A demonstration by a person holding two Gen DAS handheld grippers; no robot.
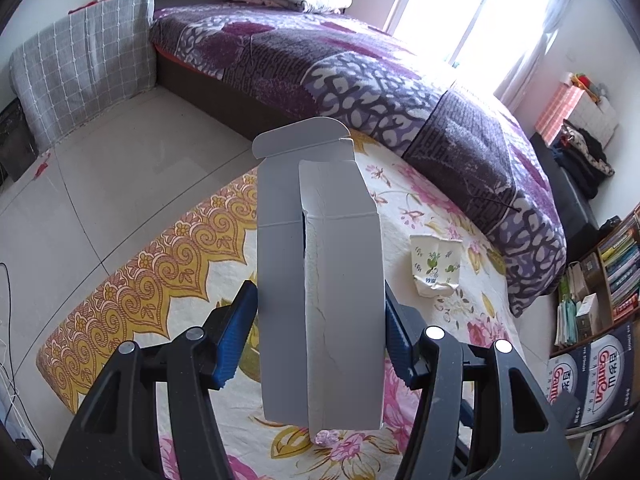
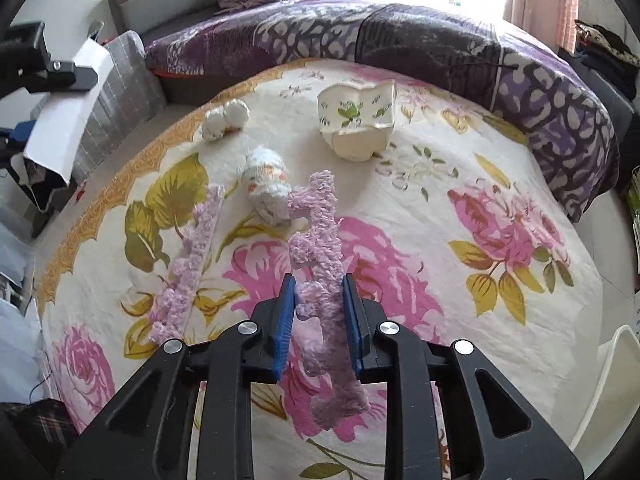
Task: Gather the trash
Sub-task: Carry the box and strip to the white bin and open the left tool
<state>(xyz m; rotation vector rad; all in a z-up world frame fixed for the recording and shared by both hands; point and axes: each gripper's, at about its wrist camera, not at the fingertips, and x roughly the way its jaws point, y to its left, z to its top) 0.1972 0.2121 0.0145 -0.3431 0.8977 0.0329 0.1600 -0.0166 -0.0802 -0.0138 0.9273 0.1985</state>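
Observation:
My left gripper (image 1: 320, 312) is shut on a flattened white cardboard box (image 1: 320, 280), held upright above the floral sheet; the box also shows at the far left of the right wrist view (image 2: 68, 112). My right gripper (image 2: 319, 312) is shut on a fuzzy lilac sock (image 2: 320, 264), lifted a little off the sheet. A second lilac sock (image 2: 192, 256) lies to its left. A crushed paper cup with green print (image 2: 360, 120) lies farther ahead; it also shows in the left wrist view (image 1: 436, 264). A white rolled sock (image 2: 268, 188) and a white sock ball (image 2: 226, 118) lie on the sheet.
The floral sheet (image 2: 460, 300) covers a low bed beside a bed with a purple blanket (image 1: 360, 64). A grey checked cushion (image 1: 84, 68) stands on the tiled floor at left. A bookshelf (image 1: 616, 264) and cartons (image 1: 588, 376) are at right. A white chair edge (image 2: 608, 376) is at right.

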